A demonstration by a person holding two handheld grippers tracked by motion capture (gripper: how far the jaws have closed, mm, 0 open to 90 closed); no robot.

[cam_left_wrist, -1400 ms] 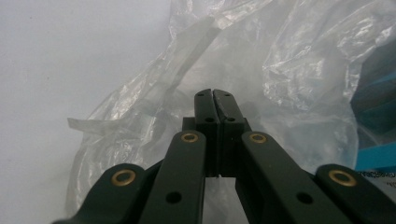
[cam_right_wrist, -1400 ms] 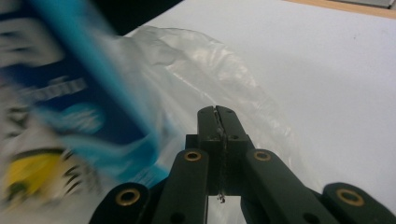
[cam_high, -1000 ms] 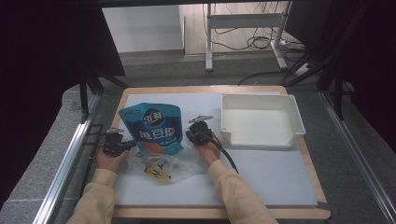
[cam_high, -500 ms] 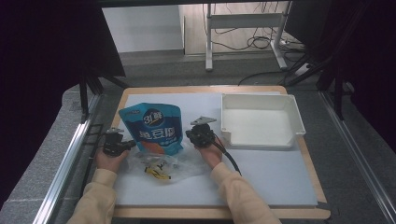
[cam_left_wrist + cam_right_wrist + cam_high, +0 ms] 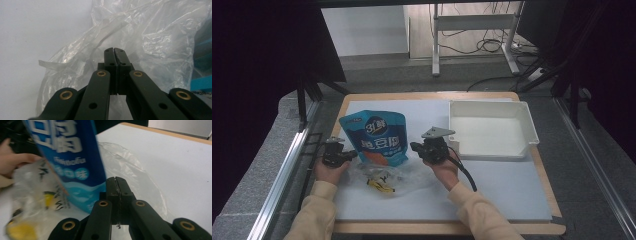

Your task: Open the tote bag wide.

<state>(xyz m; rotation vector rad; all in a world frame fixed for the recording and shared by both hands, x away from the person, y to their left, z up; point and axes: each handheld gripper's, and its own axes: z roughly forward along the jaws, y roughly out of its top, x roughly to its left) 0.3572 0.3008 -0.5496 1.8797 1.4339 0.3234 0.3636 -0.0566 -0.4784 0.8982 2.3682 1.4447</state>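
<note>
At the left of the high view, the left hand-held gripper sits in the person's left hand, near the left edge of the pale grey surface. In the left gripper view its two black jaws are pressed together, and a thin fold of the crumpled clear plastic bag seems to lie between the tips, though the film is too sheer to be sure of the pinch. The bag spreads out beyond the jaws over the surface.

In the high view, that clear plastic bag lies between the two hands, with small yellow-and-black wrapped items inside it; their print is too small to read. Just behind the bag, and overlapping its far edge, lies the glossy blue stand-up snack pouch. Its front carries a round white badge near the top and large white Chinese characters across the middle, above an orange patch near the bottom. The right gripper view shows the same pouch close up, with big white characters, a row of small white script beneath them and three pale round badges, all blurred.

The right hand-held gripper, held in the right hand, points left at the pouch's right edge. In the right gripper view its jaws are closed together, tips just beside the pouch's lower corner and over the clear film; I cannot tell whether they hold any film.

At the right stands a white rectangular plastic tray, well apart from the bag.
</note>
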